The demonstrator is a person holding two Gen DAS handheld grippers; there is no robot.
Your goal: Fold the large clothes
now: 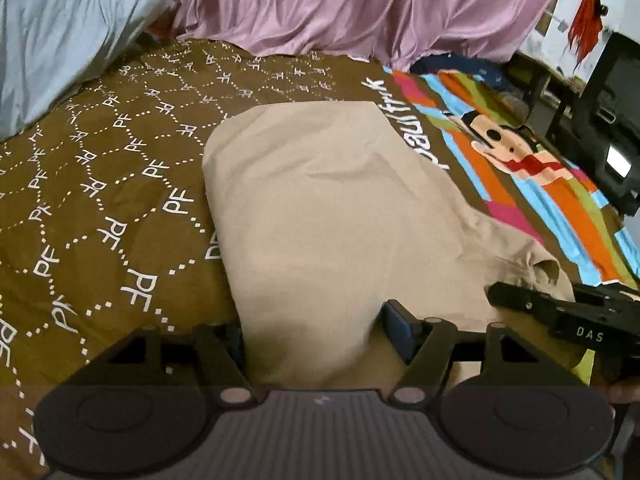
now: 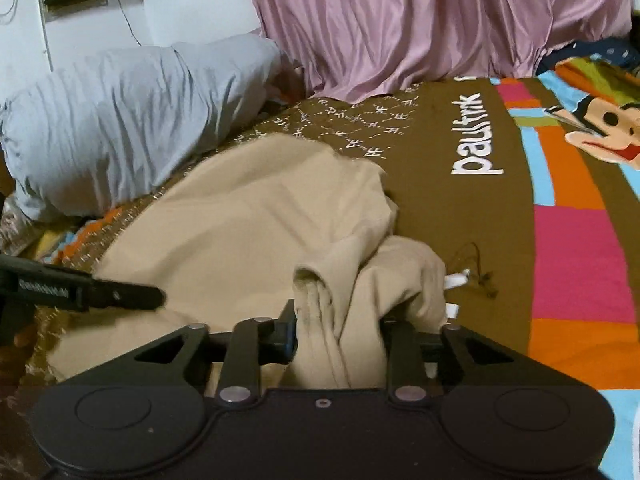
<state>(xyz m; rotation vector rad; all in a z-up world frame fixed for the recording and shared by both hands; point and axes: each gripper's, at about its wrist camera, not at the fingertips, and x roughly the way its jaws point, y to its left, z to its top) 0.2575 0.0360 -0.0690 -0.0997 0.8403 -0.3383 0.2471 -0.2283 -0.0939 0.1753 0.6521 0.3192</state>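
Observation:
A large beige garment [image 1: 320,200] lies folded lengthwise on the brown patterned bedcover [image 1: 100,180]. Its near end bulges up between the fingers of my left gripper [image 1: 318,332], which is shut on a thick fold of it. In the right wrist view the same beige garment [image 2: 240,208] is bunched into ridges at its near corner, and my right gripper [image 2: 338,332] is shut on that bunch. Each gripper shows in the other's view: the right gripper's black finger [image 1: 560,308] at the garment's right edge, the left gripper's finger [image 2: 100,292] over its left side.
A grey pillow [image 2: 120,120] lies at the bed's far left, and pink drapery [image 2: 420,20] hangs along the far side. The bedcover [image 2: 460,240] has a striped cartoon print [image 1: 504,144] on the right. Dark furniture [image 1: 600,100] stands beyond the bed's right edge. A small white tag [image 2: 456,280] lies by the bunch.

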